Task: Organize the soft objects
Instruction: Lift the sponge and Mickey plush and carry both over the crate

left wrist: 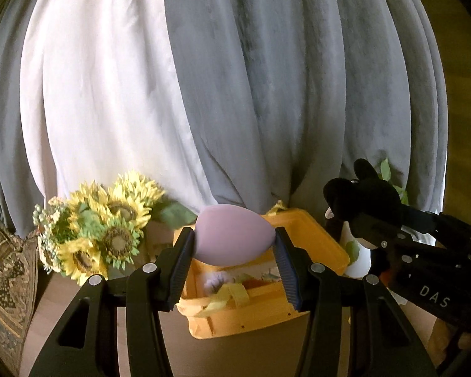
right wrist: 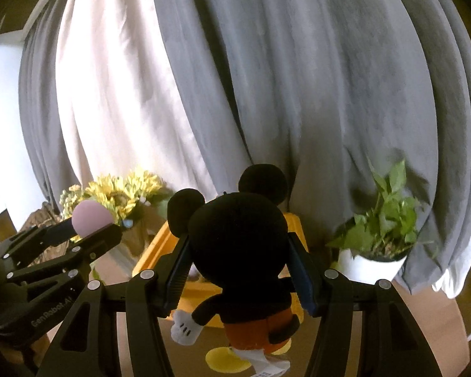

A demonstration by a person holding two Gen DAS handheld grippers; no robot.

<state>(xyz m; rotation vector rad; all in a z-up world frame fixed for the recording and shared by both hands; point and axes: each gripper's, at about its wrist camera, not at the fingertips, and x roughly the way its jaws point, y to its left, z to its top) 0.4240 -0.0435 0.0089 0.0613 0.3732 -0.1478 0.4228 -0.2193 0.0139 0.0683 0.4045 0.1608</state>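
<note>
- Left gripper (left wrist: 234, 245): fingers partly closed, clamped on a lilac egg-shaped foam sponge (left wrist: 232, 235) by its two sides; sponge held in the air above the open yellow plastic storage box (left wrist: 311, 235).
- Right gripper (right wrist: 240, 267): fingers closed against the head of a black mouse plush toy with orange shorts (right wrist: 238, 251); toy hangs upright, back to the camera, in front of the box and off the brown tabletop (right wrist: 424, 330).
- Inside the box: yellow ribbon-like strips (left wrist: 226, 295), other contents indistinct.
- Left of the box: artificial sunflower bouquet (left wrist: 103, 226).
- Right of the box: leafy green plant in a white pot (right wrist: 376, 235).
- Behind the box: grey and white curtains (left wrist: 235, 78).
</note>
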